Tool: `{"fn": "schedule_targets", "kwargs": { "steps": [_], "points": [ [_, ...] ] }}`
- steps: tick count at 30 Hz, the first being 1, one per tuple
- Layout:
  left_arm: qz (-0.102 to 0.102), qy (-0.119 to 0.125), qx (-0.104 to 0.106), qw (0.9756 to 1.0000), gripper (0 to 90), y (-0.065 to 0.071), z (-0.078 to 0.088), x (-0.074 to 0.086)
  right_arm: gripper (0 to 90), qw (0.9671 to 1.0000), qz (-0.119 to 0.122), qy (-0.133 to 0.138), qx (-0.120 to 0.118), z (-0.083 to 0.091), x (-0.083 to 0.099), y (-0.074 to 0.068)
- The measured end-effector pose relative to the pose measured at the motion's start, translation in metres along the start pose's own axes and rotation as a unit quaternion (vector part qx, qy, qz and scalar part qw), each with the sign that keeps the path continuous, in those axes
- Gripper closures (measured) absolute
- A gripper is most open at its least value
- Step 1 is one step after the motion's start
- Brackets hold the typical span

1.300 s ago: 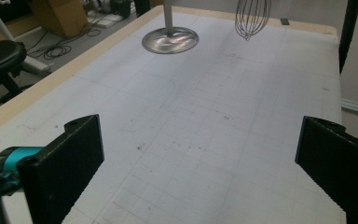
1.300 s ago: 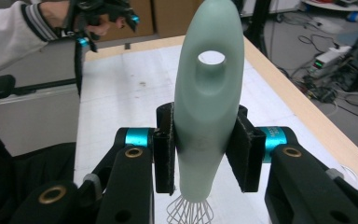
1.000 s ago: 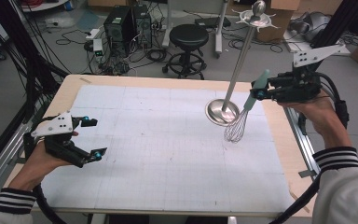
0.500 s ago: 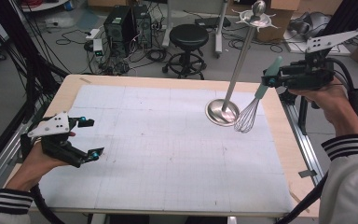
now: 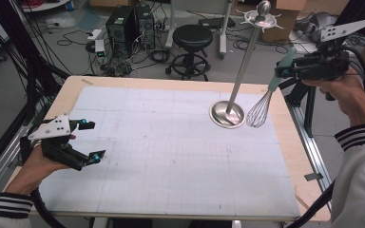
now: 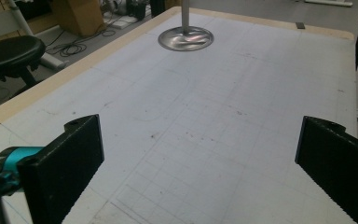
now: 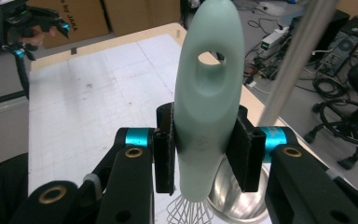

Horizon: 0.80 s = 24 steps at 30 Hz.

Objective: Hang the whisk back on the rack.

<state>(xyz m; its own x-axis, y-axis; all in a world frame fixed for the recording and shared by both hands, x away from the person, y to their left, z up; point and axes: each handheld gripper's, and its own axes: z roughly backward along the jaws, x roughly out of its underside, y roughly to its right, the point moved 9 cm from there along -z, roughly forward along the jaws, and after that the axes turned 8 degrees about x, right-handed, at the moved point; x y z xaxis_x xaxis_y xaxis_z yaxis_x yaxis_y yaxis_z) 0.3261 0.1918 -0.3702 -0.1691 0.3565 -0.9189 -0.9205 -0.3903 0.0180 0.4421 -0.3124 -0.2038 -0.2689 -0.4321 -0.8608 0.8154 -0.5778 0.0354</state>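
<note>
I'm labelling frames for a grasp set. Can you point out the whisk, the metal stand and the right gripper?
whisk (image 5: 259, 113): high view, on its wire head.
metal stand (image 5: 226, 114): high view, on its round base.
right gripper (image 7: 204, 151): right gripper view, midway between its fingertips, clamped on the whisk's pale green handle.

1 whisk (image 5: 260, 113), 1 metal stand (image 5: 227, 114), 2 grippers (image 5: 86, 141) (image 5: 281, 72) — 1 stool (image 5: 192, 35).

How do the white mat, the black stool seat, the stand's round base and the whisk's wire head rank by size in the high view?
1. White mat, by far the largest.
2. Black stool seat, though it stands farther from the camera.
3. Stand's round base.
4. Whisk's wire head, close to the base in size; the order is unsure.
</note>
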Motion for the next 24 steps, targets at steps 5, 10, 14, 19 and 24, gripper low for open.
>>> {"fn": "schedule_targets", "kwargs": {
  "steps": [5, 10, 14, 19, 24],
  "points": [
    [0.001, 0.008, -0.002, 1.0000, 1.7, 0.003, 0.000, -0.001, 66.0, 1.0000, -0.001, -0.002, 0.003, 0.003, -0.002, 0.012],
    [-0.001, 0.004, -0.004, 1.0000, 1.7, 0.002, 0.001, 0.000, 66.1, 0.9999, -0.003, -0.008, 0.005, 0.007, -0.004, 0.023],
    [0.005, 0.012, -0.009, 0.9999, 1.7, 0.000, 0.003, -0.002, 66.1, 0.9999, 0.003, -0.011, 0.010, 0.008, -0.005, 0.032],
    [0.007, 0.007, -0.009, 0.9999, 1.7, 0.000, 0.003, 0.000, 66.1, 0.9999, 0.002, -0.010, 0.011, 0.007, -0.006, 0.042],
    [0.008, 0.003, -0.010, 0.9999, 1.7, -0.002, 0.003, 0.000, 66.1, 0.9997, 0.005, -0.017, 0.014, 0.006, -0.009, 0.050]
  ]
}}
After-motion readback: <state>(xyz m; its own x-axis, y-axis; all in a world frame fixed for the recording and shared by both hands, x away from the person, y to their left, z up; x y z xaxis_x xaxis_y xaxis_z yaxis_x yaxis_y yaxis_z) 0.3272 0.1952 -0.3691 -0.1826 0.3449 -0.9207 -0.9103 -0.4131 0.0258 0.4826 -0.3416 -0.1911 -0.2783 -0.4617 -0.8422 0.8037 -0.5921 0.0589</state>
